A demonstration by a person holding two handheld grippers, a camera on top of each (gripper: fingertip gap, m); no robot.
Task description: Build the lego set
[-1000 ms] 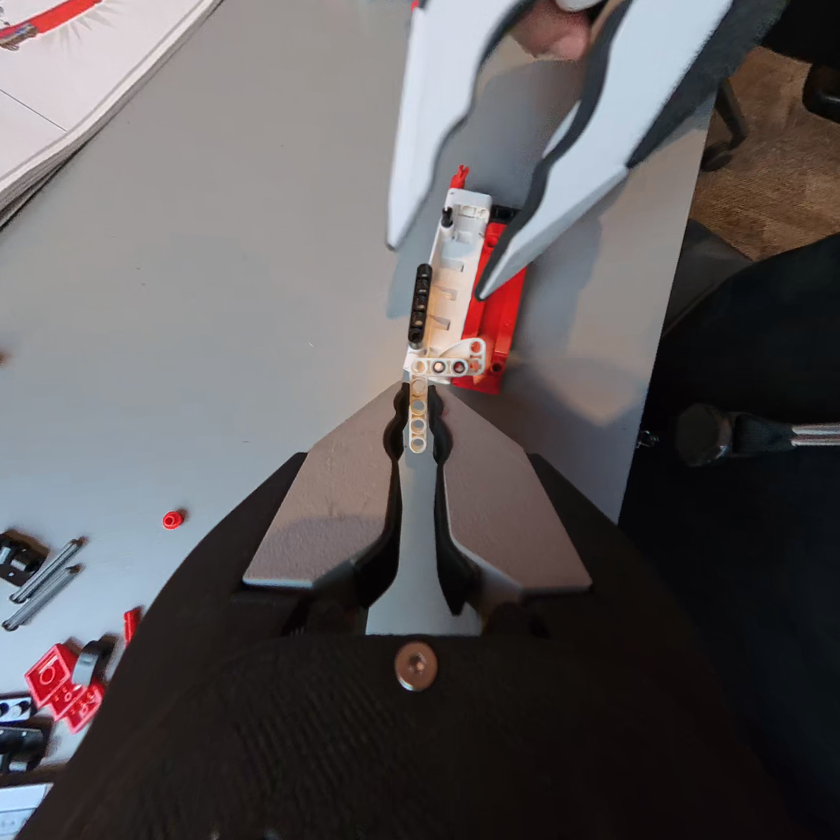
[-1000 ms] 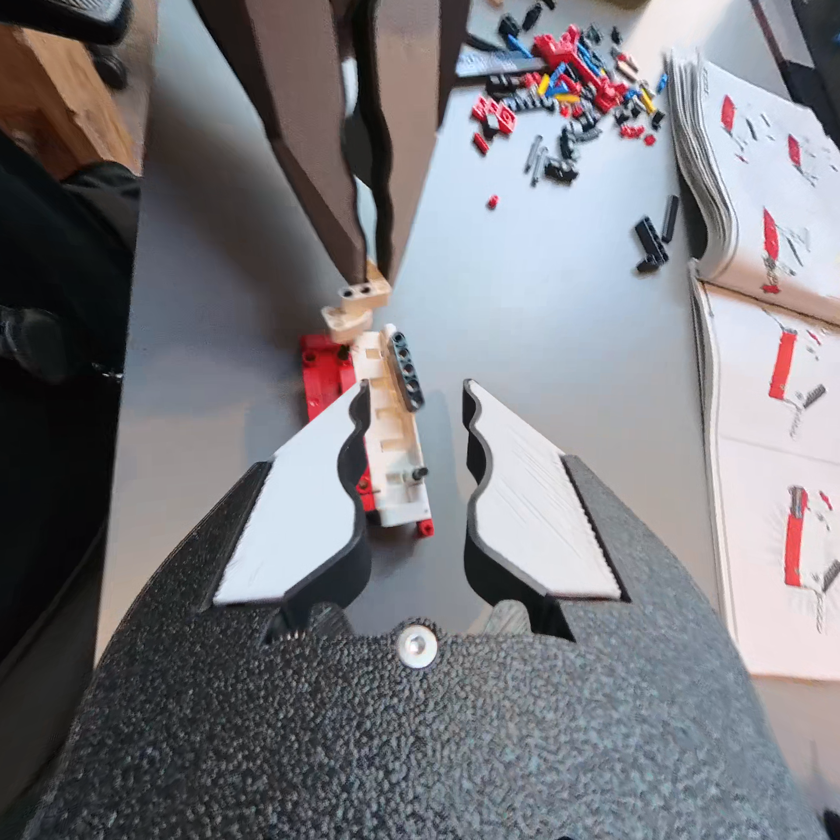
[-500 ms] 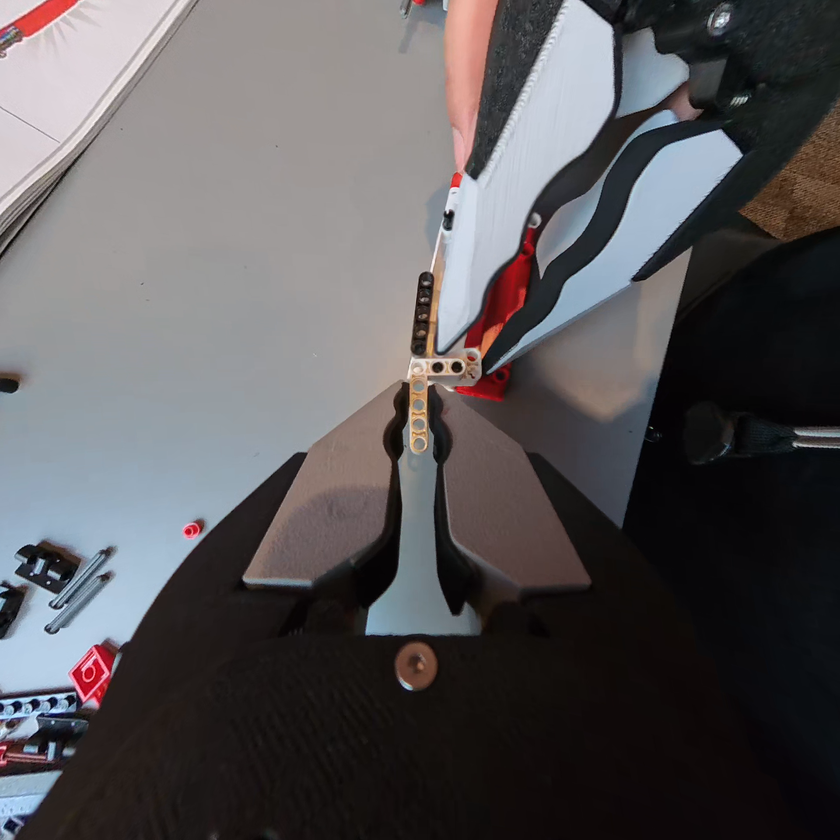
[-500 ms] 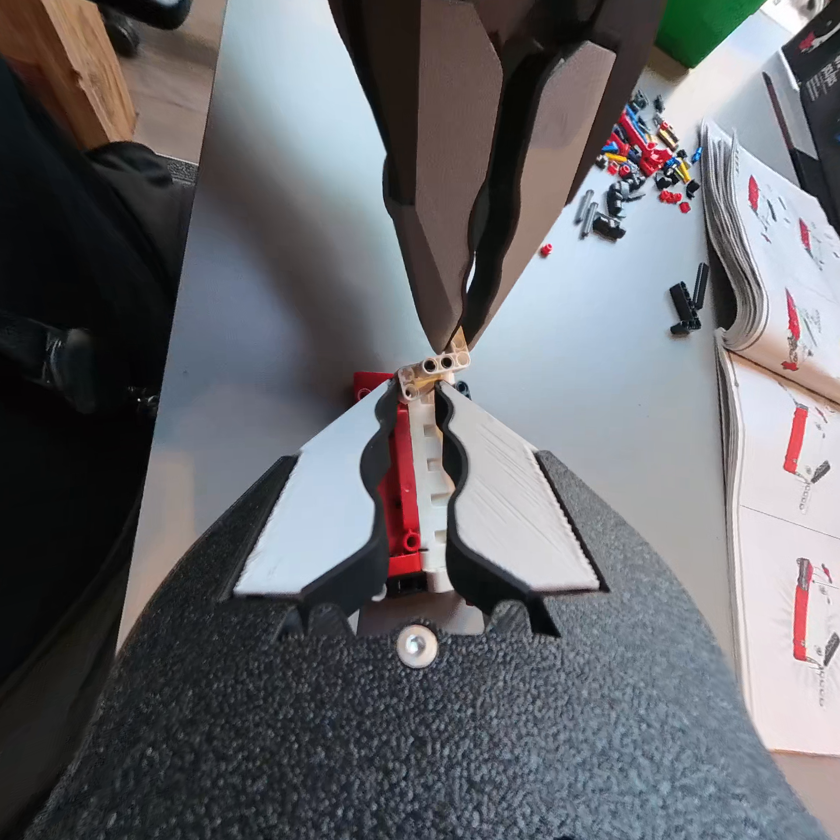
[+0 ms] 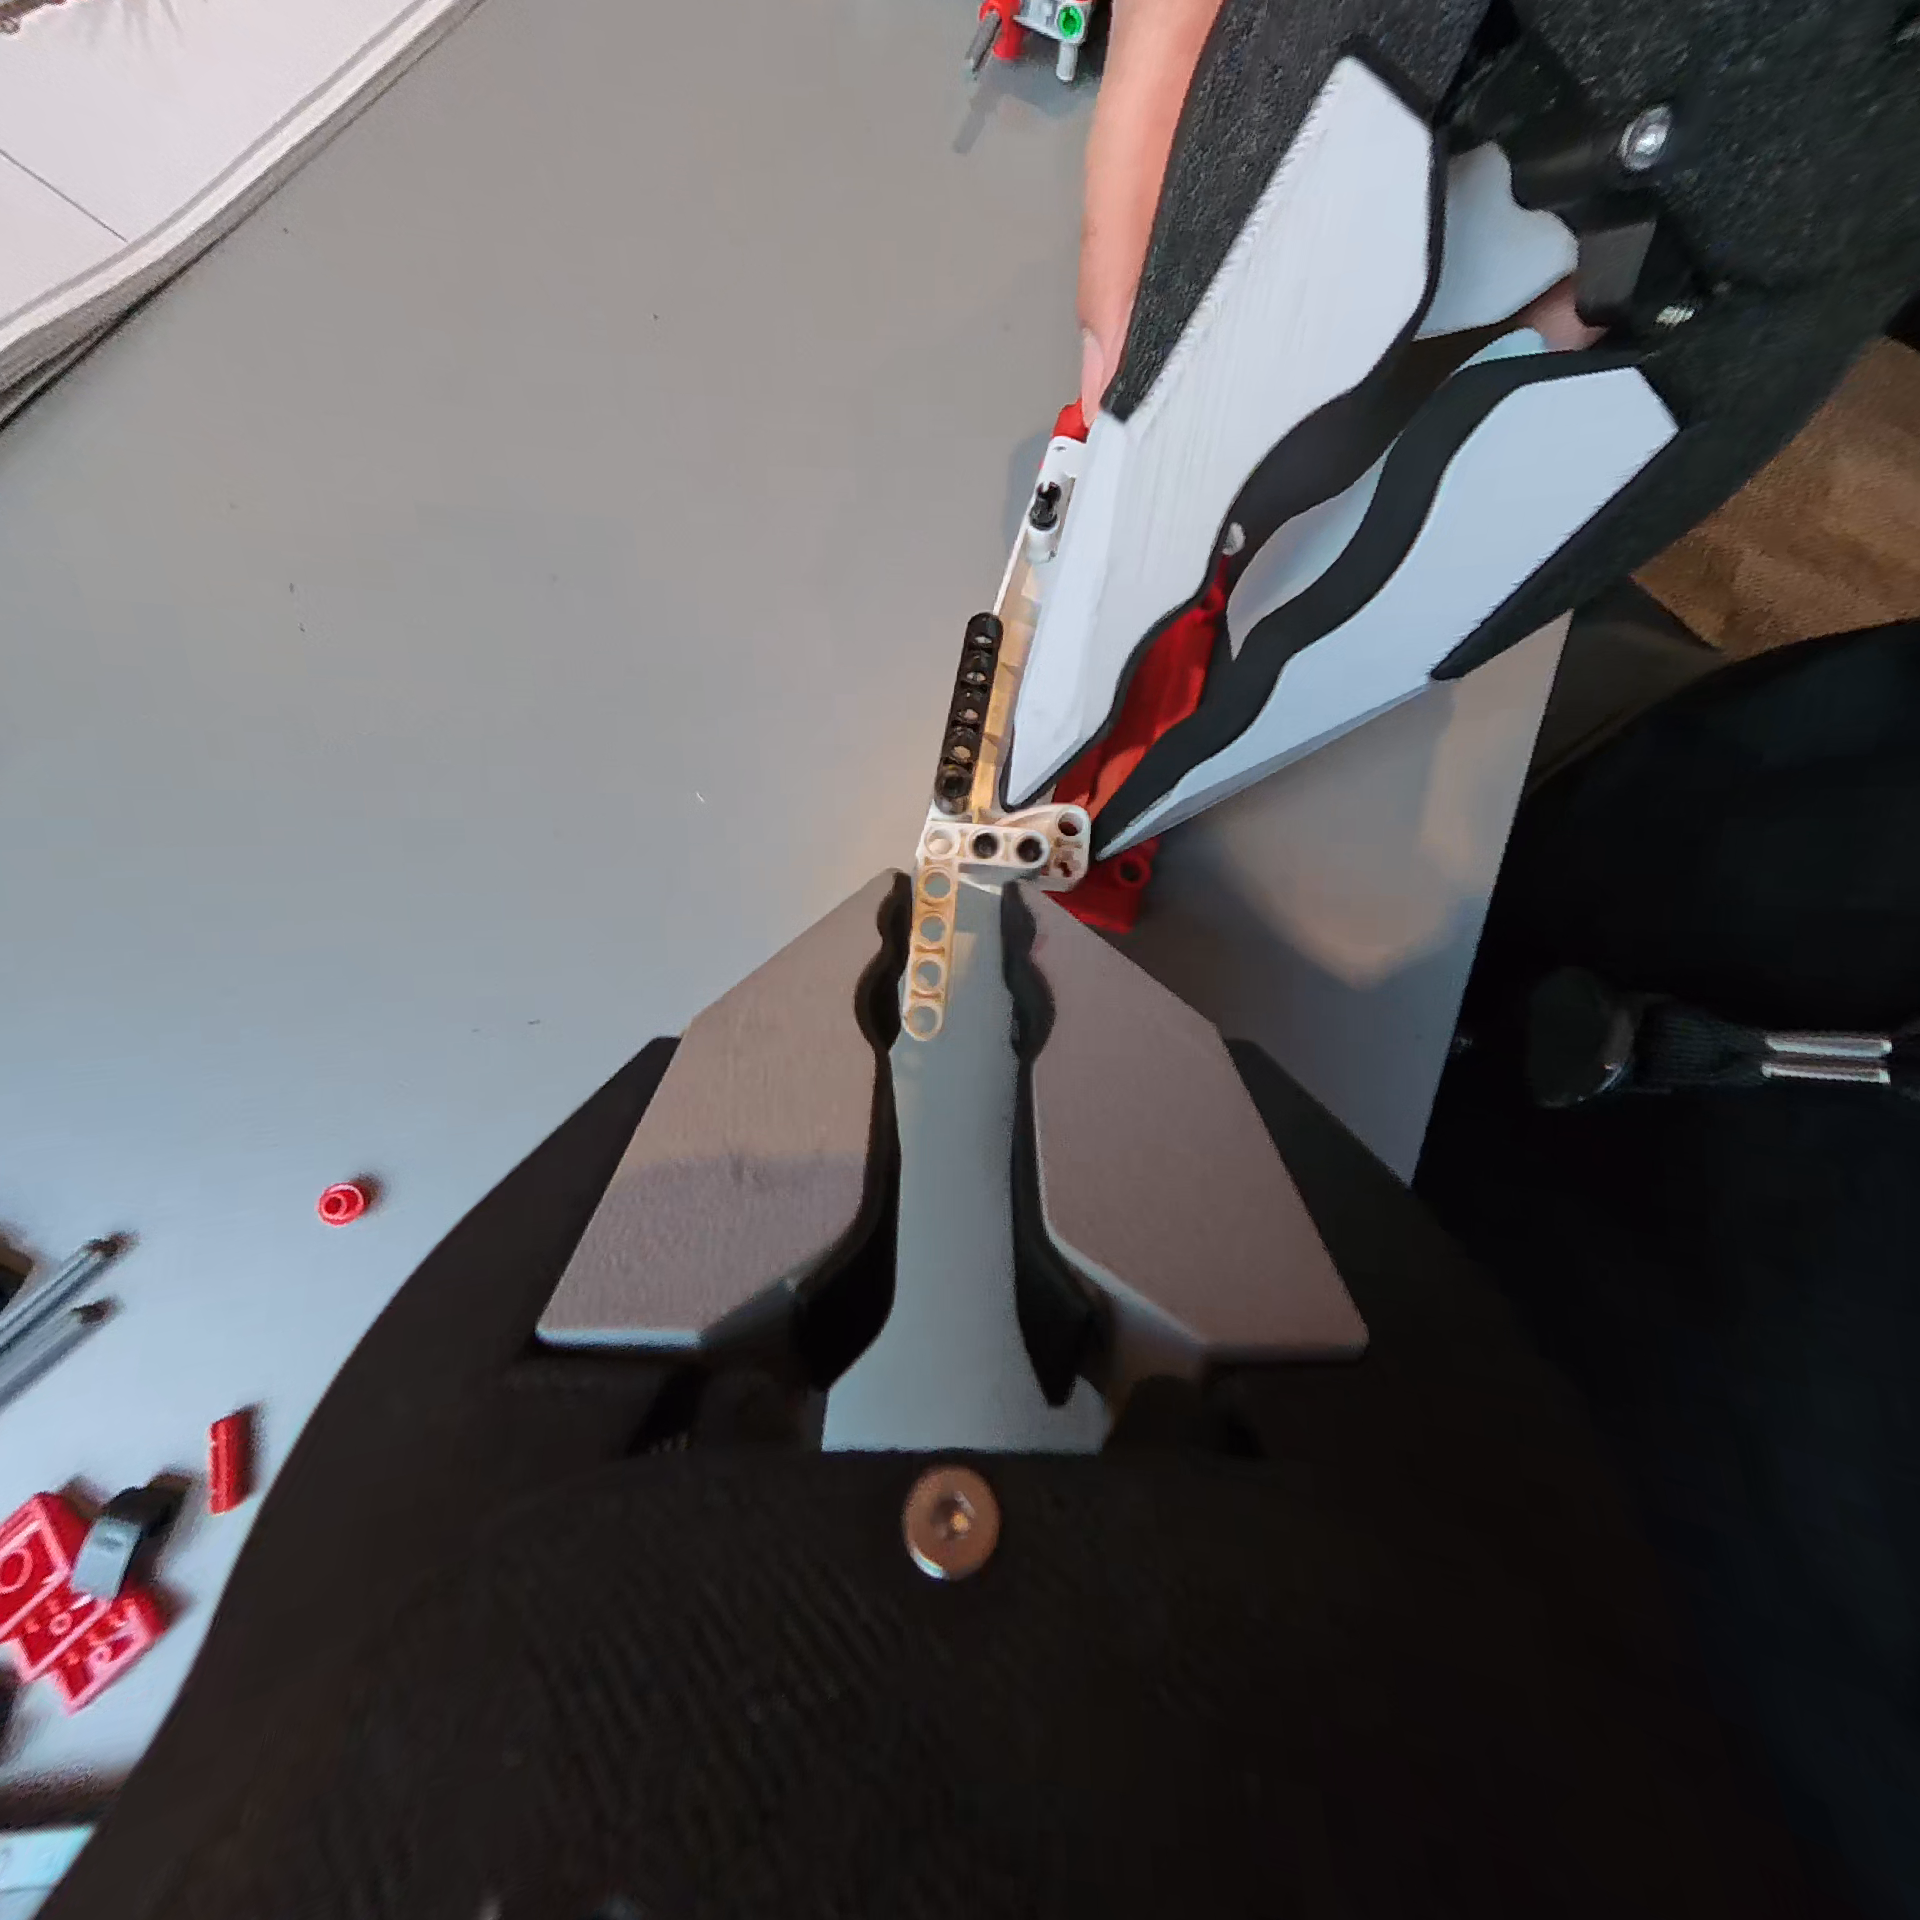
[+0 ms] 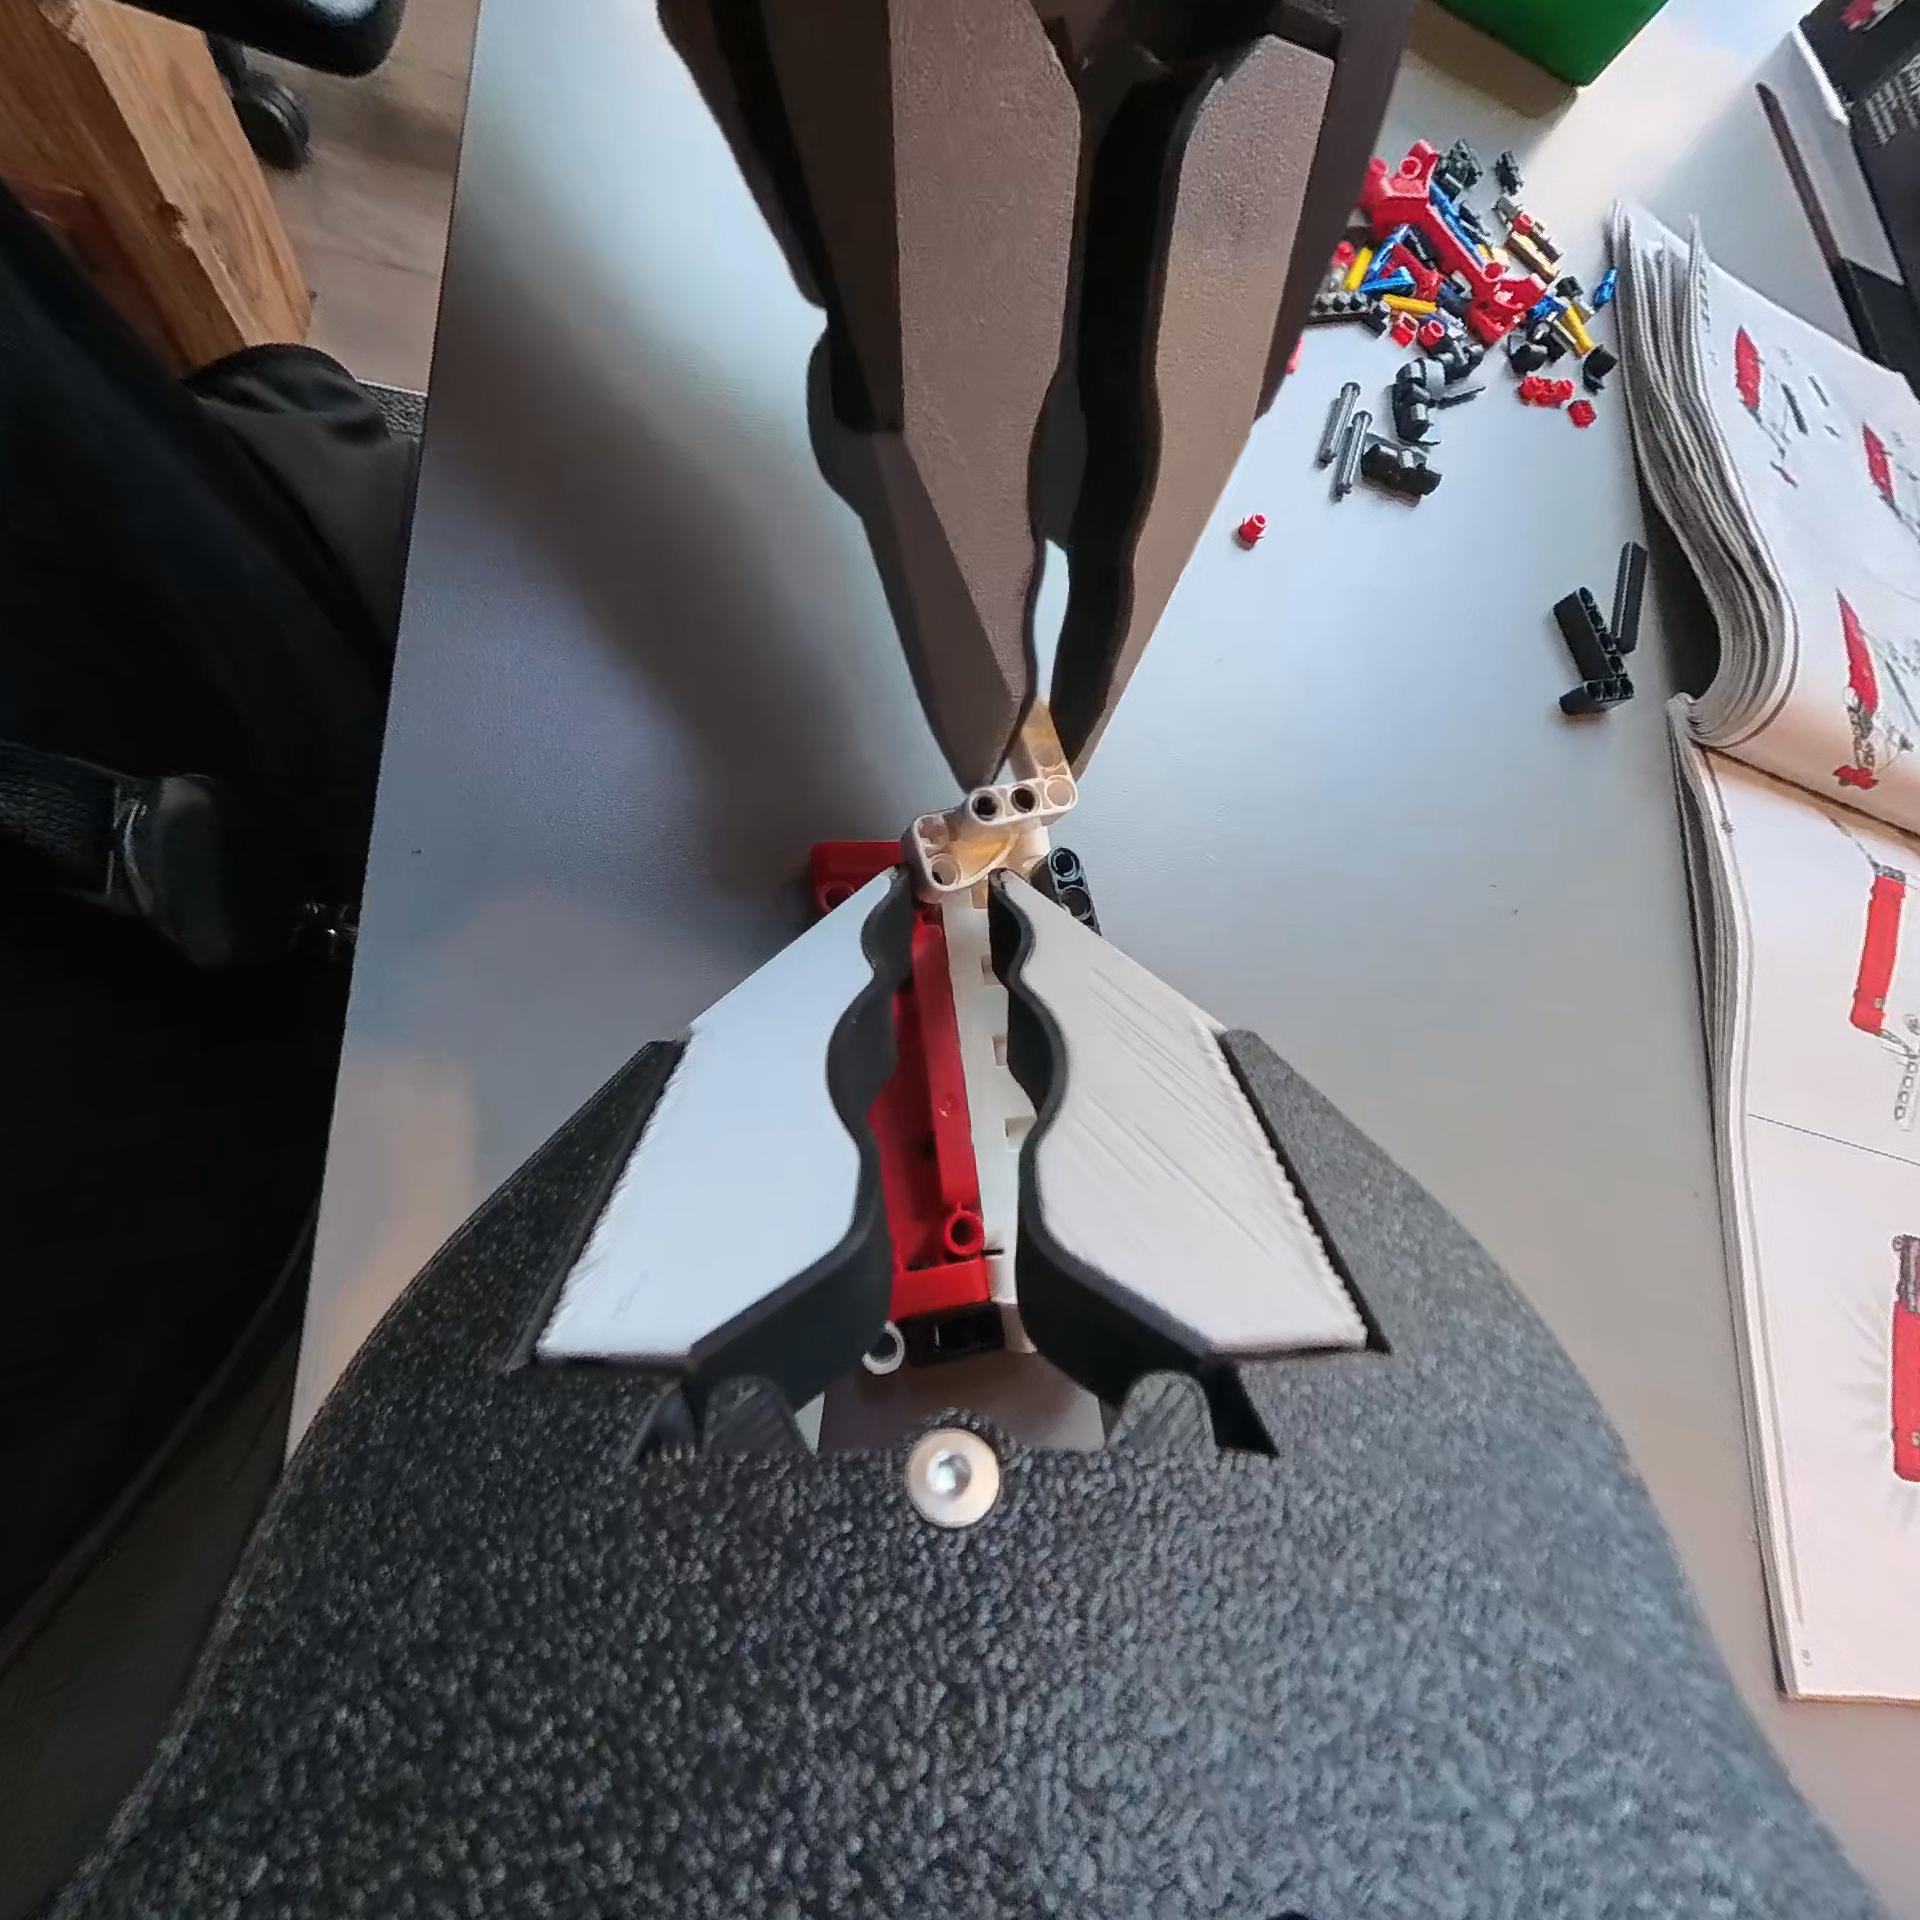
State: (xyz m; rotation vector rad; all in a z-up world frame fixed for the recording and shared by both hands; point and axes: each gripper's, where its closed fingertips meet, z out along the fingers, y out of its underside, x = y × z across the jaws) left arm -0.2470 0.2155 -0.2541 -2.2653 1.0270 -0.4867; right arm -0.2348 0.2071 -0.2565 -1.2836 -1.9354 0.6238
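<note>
While your right claw (image 6: 940, 883) pinches the red and white lego build (image 6: 940, 1091) along its length, your left claw (image 5: 951, 904) meets it tip to tip from the other side. The left claw's fingers (image 5: 790, 1091) sit slightly apart around the stem of a white L-shaped beam (image 5: 935, 935); the beam lies against one finger and there's a gap on the other side, so you can't tell whether it's really gripped. The beam's short arm touches the near end of the build, beside a black holed beam (image 5: 966, 707) on the build's side. In the left wrist view the build sits close to the edge of the grey bench (image 5: 520, 623), mostly hidden under the right claw (image 5: 1049, 805), with part of your hand (image 5: 1117, 208) showing behind it. Loose parts lie off to the side: a small red round piece (image 5: 343, 1202), grey rods (image 5: 52, 1299), red bricks (image 5: 62, 1600). In the right wrist view the left claw (image 6: 1029, 727) comes down from the top, a pile of coloured pieces (image 6: 1455, 270) sits far back, two black beams (image 6: 1605, 634) lie near an open instruction booklet (image 6: 1818, 935).
</note>
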